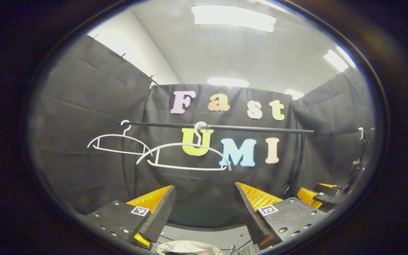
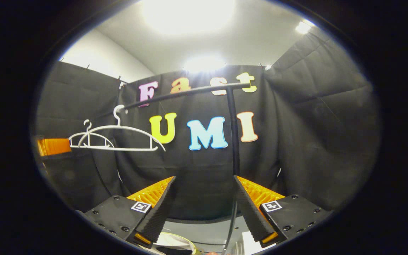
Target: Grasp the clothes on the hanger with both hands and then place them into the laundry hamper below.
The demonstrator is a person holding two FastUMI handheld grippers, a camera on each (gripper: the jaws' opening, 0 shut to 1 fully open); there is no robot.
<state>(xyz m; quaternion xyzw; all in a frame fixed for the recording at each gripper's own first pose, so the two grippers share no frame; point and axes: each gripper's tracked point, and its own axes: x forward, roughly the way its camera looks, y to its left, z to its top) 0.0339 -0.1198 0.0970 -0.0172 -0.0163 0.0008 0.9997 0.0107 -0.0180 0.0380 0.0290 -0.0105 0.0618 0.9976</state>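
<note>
Two bare white hangers hang on a black rail [image 1: 225, 126]: the nearer hanger [image 1: 184, 156] at the middle, the farther hanger [image 1: 117, 143] to its left. In the right gripper view the nearer hanger [image 2: 119, 136] and the farther hanger [image 2: 90, 140] sit at the left under the rail [image 2: 186, 92]. My left gripper [image 1: 204, 187] stands open below the hangers, nothing between its fingers. My right gripper [image 2: 204, 179] is open too and holds nothing. The hamper's light rim [image 1: 190, 245] peeks up at the bottom edge, also seen as the hamper rim [image 2: 177, 241] below the right gripper.
A black upright post [image 2: 233, 134] of the rack rises just ahead of the right gripper. The right gripper [image 1: 315, 194] shows at the far right of the left gripper view. Black cloth walls close in on all sides.
</note>
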